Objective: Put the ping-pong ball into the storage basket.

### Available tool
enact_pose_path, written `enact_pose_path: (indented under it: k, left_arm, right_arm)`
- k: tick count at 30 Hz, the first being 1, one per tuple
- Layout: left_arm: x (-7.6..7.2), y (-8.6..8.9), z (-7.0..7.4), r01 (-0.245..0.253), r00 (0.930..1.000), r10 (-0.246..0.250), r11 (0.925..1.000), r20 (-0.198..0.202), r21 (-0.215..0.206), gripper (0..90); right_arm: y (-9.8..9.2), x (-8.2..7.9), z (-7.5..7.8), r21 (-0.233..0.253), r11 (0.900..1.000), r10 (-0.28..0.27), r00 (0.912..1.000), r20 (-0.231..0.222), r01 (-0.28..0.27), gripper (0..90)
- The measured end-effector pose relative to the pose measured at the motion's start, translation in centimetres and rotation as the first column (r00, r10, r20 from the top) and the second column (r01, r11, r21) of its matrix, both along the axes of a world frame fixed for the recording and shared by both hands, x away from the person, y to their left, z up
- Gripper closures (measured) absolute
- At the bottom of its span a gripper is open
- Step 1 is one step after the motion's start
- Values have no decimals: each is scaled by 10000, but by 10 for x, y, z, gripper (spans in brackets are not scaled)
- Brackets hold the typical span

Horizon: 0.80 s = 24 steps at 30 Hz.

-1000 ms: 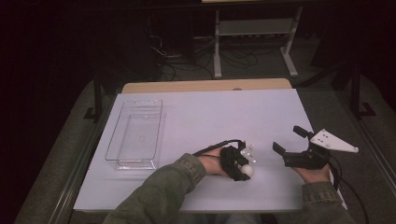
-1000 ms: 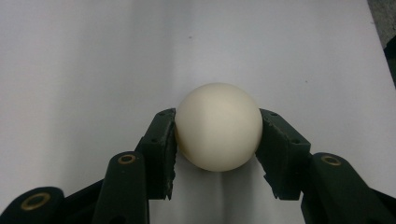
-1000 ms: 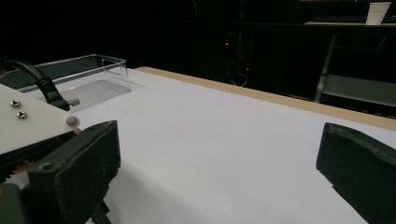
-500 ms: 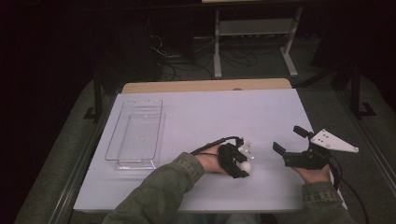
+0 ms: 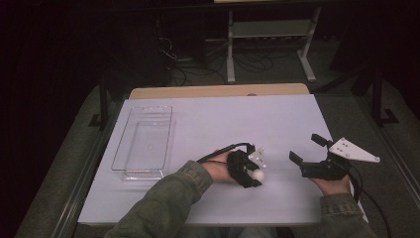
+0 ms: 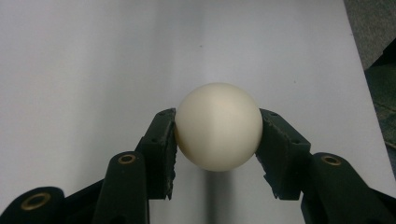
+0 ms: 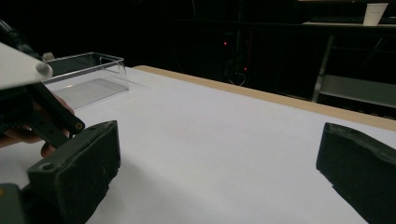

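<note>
A cream-white ball sits between the two black jaws of my left gripper, which is shut on it just above the white table. From above, the ball shows at the tip of that left gripper, near the table's front middle. My right gripper rests at the front right with its jaws wide apart and nothing between them. In its own view the right gripper frames bare table, and part of the left gripper's body shows at the left edge.
A clear plastic tray lies on the left side of the white table; it also appears as a clear box far off in the right gripper view. A wooden strip runs along the far edge. Shelving and cables stand beyond.
Almost nothing has shifted. The left gripper keeps its hold on the ball at the same spot, and the right gripper stays open in place.
</note>
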State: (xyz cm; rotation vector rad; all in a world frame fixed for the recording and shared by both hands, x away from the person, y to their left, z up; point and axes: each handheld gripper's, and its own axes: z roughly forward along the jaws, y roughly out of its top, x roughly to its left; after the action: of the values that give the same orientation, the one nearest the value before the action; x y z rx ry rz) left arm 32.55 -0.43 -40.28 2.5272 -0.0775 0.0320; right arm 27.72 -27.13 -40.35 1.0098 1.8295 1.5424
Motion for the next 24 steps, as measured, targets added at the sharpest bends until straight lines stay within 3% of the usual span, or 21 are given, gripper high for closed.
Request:
enact_pose_path:
  k: [9, 24]
  left_arm:
    - [-4, 5, 13, 75, 9998, -82, 9992, -177, -394, 501]
    - [-2, 22, 30, -312, 9994, 319, 9983, 146, -485, 501]
  right_arm:
    - [0, 0, 0, -28, 9999, -145, 9999, 41, 145, 0]
    - [0, -1, 0, 7, 10000, -79, 10000, 22, 79, 0]
